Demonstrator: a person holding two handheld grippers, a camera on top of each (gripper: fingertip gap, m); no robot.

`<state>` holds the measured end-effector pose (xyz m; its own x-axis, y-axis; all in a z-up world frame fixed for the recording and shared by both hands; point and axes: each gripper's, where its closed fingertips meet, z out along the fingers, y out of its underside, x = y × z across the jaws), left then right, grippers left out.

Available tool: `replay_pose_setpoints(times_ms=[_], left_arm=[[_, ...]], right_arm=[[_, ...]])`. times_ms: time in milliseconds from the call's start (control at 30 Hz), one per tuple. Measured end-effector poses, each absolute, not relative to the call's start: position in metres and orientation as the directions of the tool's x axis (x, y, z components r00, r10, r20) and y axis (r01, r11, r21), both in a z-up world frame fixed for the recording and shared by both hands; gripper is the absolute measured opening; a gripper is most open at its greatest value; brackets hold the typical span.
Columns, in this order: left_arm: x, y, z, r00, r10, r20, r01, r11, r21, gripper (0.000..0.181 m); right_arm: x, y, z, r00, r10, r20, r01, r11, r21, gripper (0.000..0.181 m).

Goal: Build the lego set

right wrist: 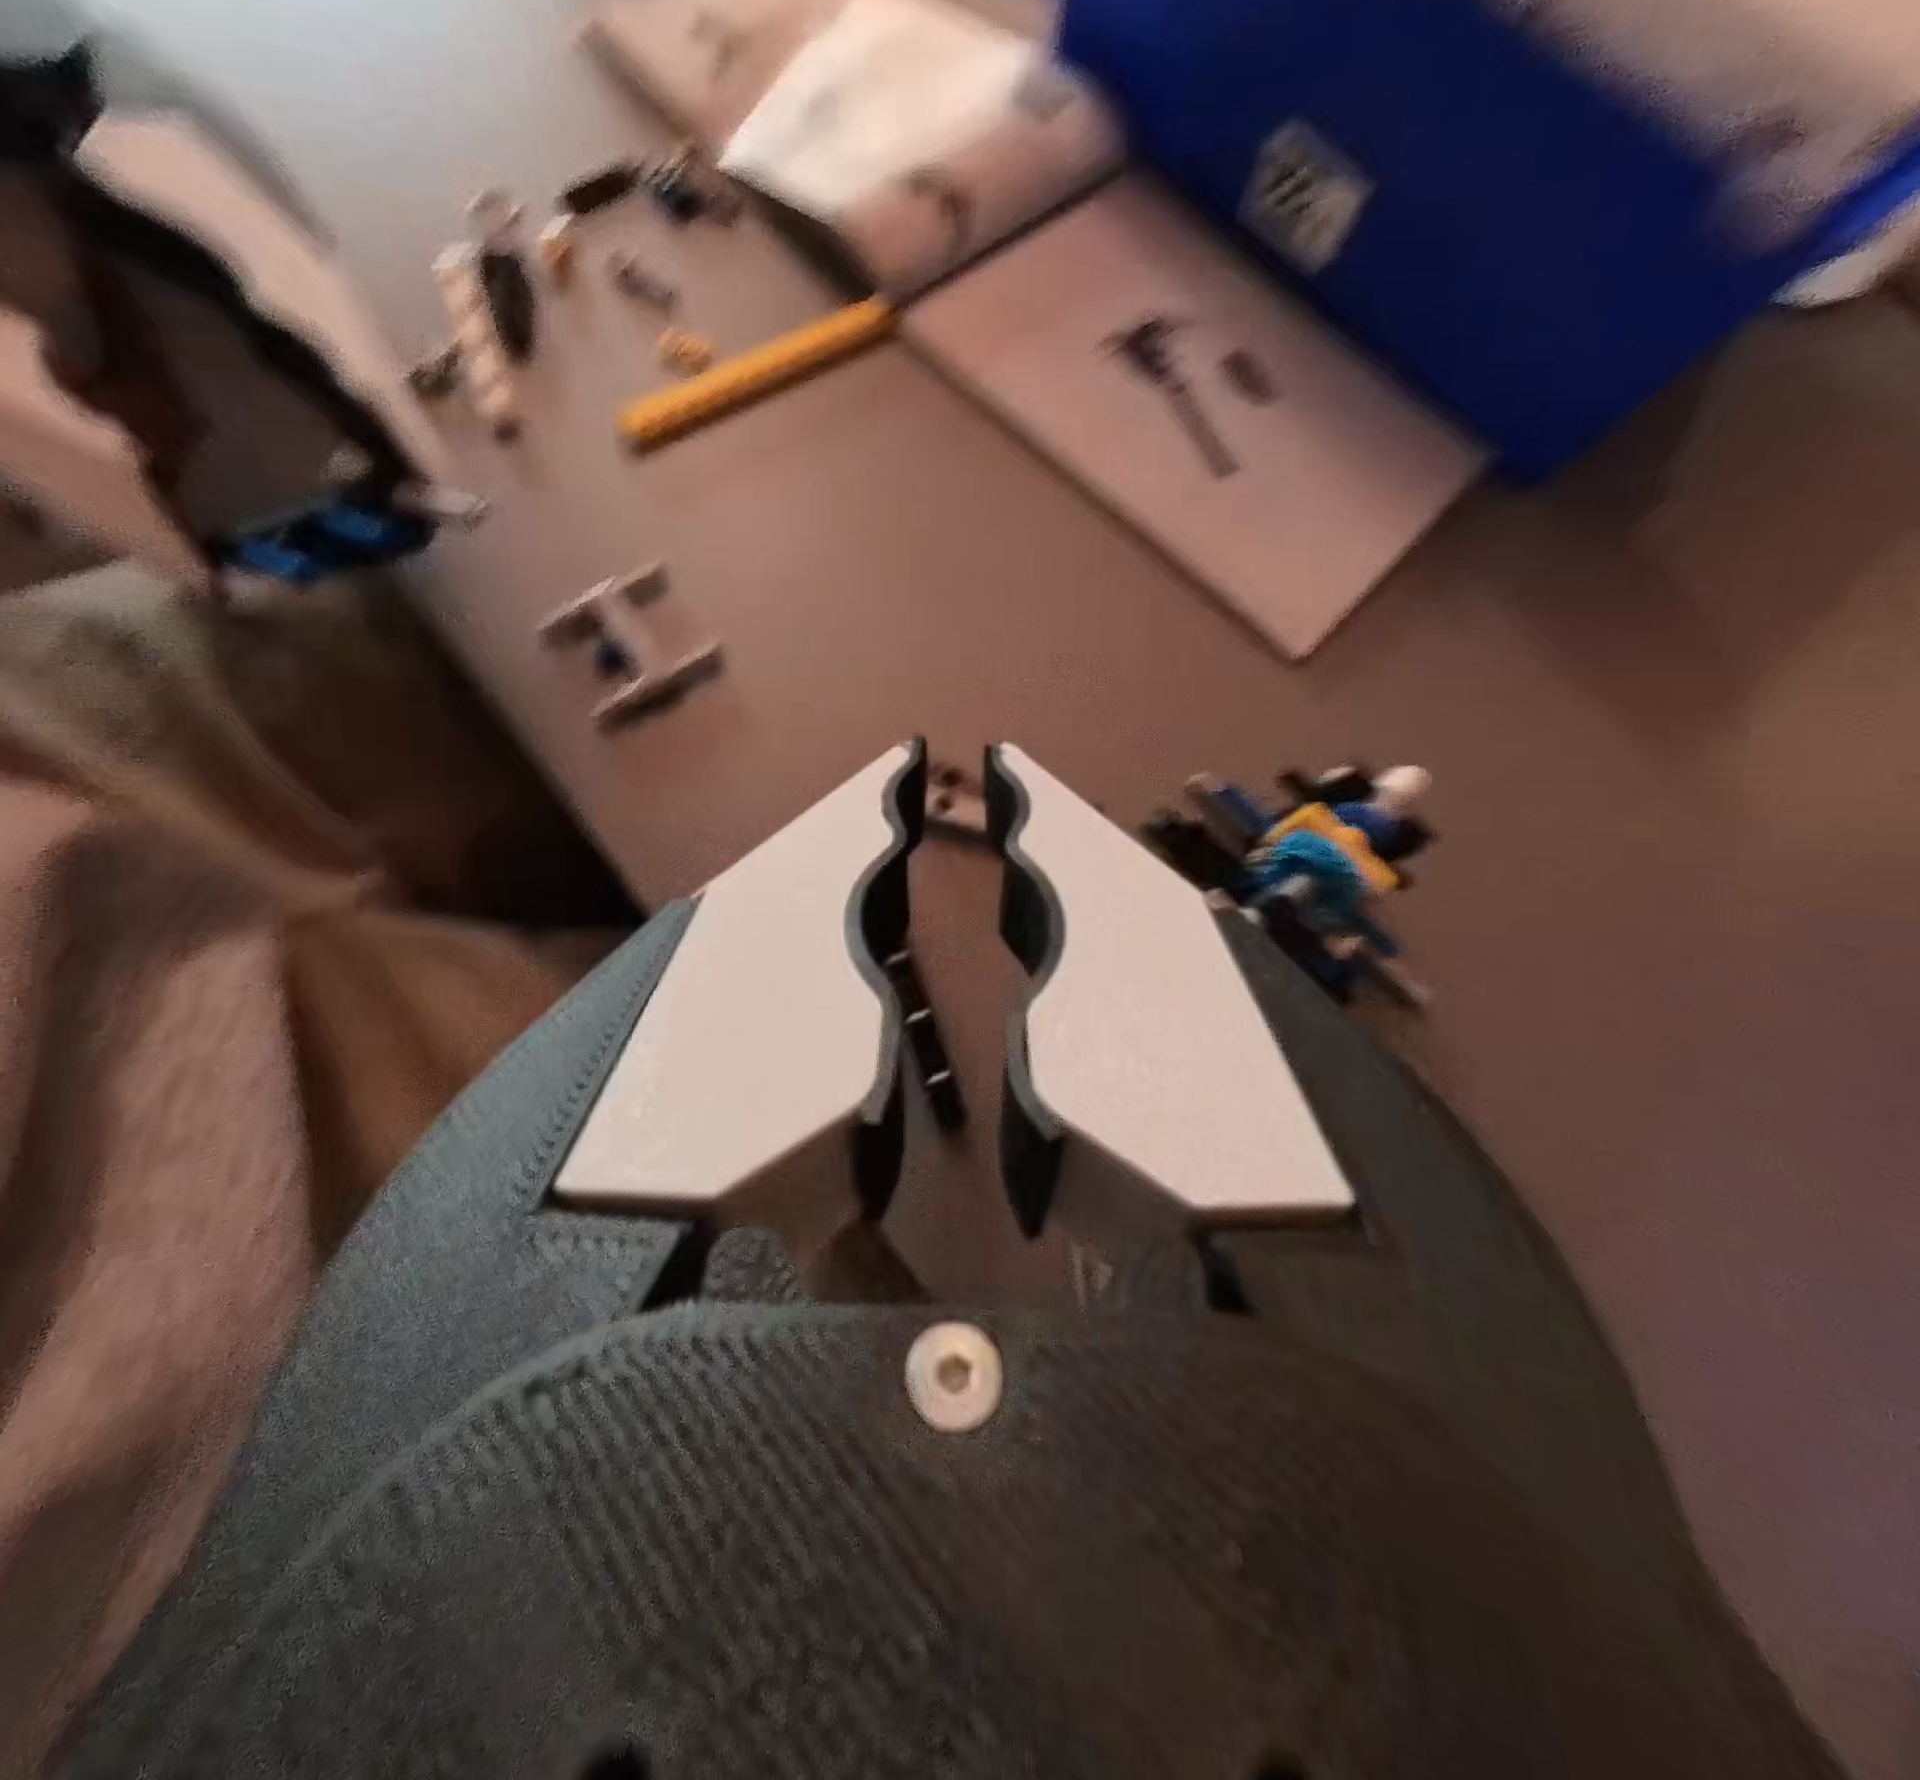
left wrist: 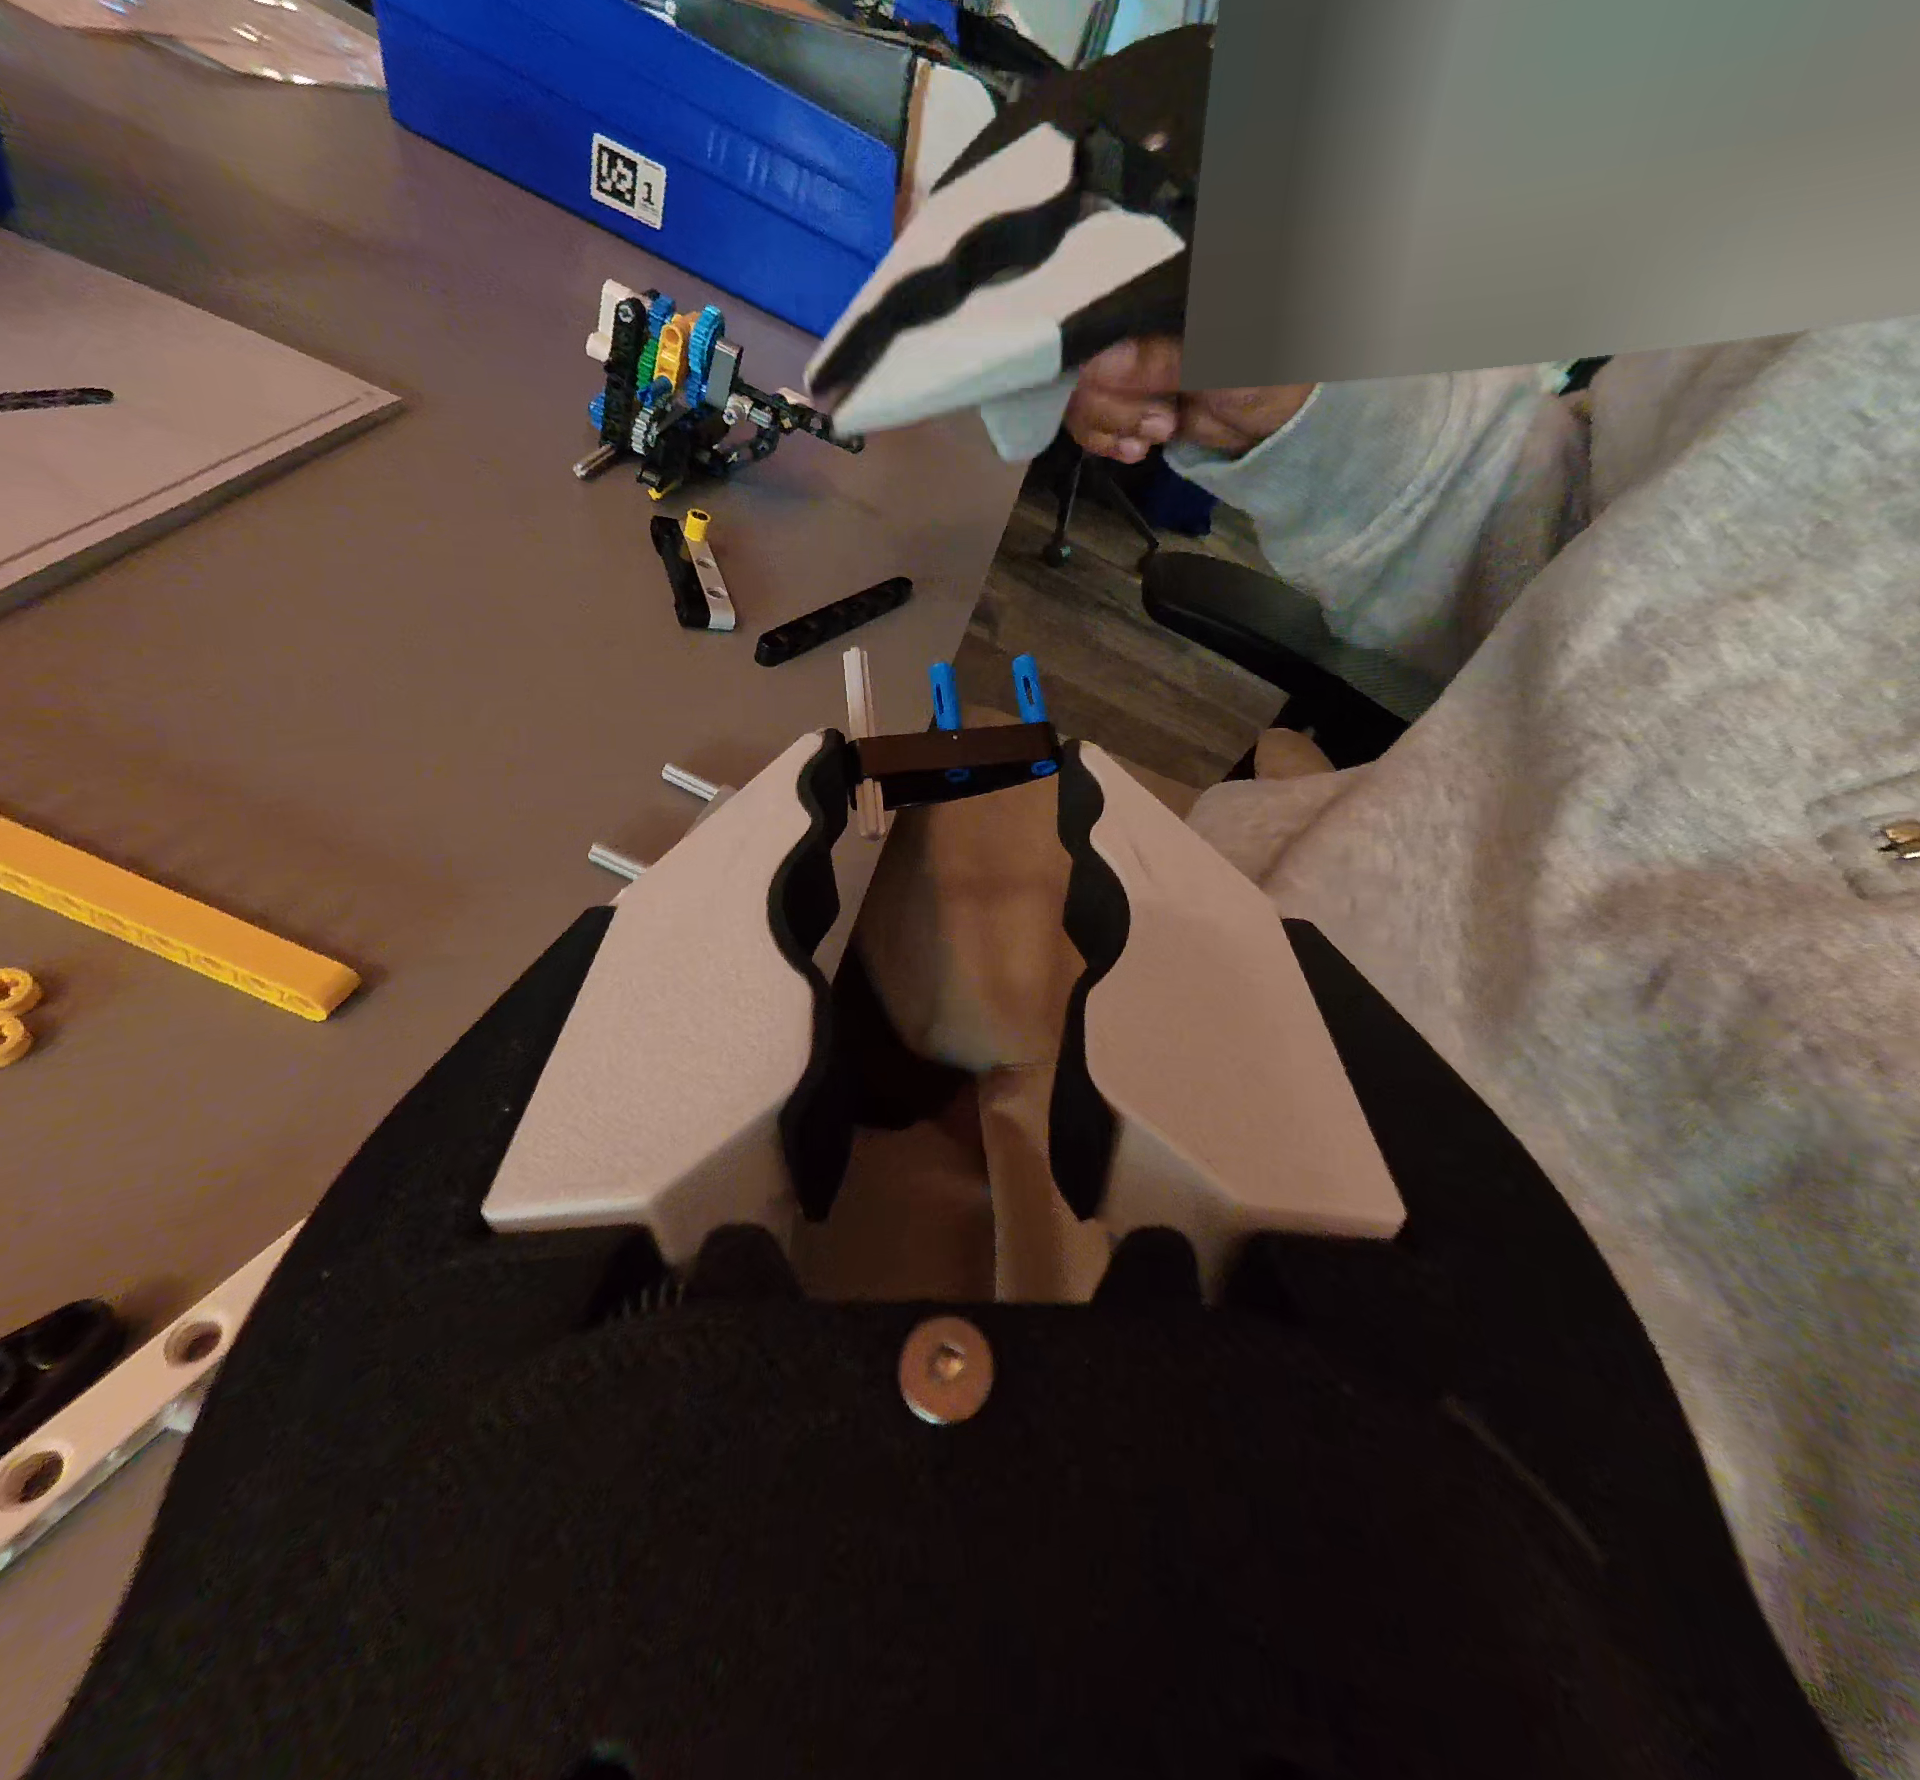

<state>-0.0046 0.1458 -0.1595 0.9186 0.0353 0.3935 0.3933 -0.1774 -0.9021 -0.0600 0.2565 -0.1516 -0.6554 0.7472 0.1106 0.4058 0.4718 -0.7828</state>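
My left gripper (left wrist: 956, 764) is shut on a short black beam (left wrist: 951, 762) that carries two blue pins (left wrist: 943, 691) and a pale axle (left wrist: 860, 743). I hold it in the air over the table's near edge. It also shows blurred at the left of the right wrist view (right wrist: 312, 525). The partly built model (left wrist: 675, 380), in black, blue, yellow and green, stands on the table near the blue bin; the right wrist view (right wrist: 1309, 857) shows it too. My right gripper (right wrist: 954, 764) hovers just left of the model, its jaws a narrow gap apart with nothing clearly between them. In the left wrist view (left wrist: 836, 411) its tips are close to the model's black arm.
A blue bin (left wrist: 623, 89) stands behind the model. An instruction booklet (left wrist: 156, 442) lies at the left. Loose parts lie about: a black beam (left wrist: 831, 618), a black-grey piece with a yellow end (left wrist: 691, 577), grey axles (left wrist: 691, 782), a long yellow beam (left wrist: 177, 930). A grey-sleeved person (left wrist: 1558, 899) is on the right. One gripper's finger ends stand about 12 cm off the other's.
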Motion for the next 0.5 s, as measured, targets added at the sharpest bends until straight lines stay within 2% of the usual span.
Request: replay_pose_setpoints(times_ms=[100,200,500], left_arm=[[-0.005,0.147,-0.159,0.922,0.044,0.385,0.387,-0.179,-0.905,0.037],[-0.006,0.146,-0.16,0.922,0.053,0.383,0.386,-0.181,-0.905,0.037],[-0.009,0.146,-0.166,0.911,0.052,0.409,0.411,-0.189,-0.892,0.037]], right_arm=[[-0.051,0.253,-0.178,-0.741,0.67,0.048,0.458,0.557,-0.693,0.01],[-0.044,0.25,-0.202,-0.789,0.614,0.021,0.477,0.634,-0.609,0.021],[-0.05,0.244,-0.22,-0.817,0.576,0.017,0.471,0.684,-0.557,0.018]])
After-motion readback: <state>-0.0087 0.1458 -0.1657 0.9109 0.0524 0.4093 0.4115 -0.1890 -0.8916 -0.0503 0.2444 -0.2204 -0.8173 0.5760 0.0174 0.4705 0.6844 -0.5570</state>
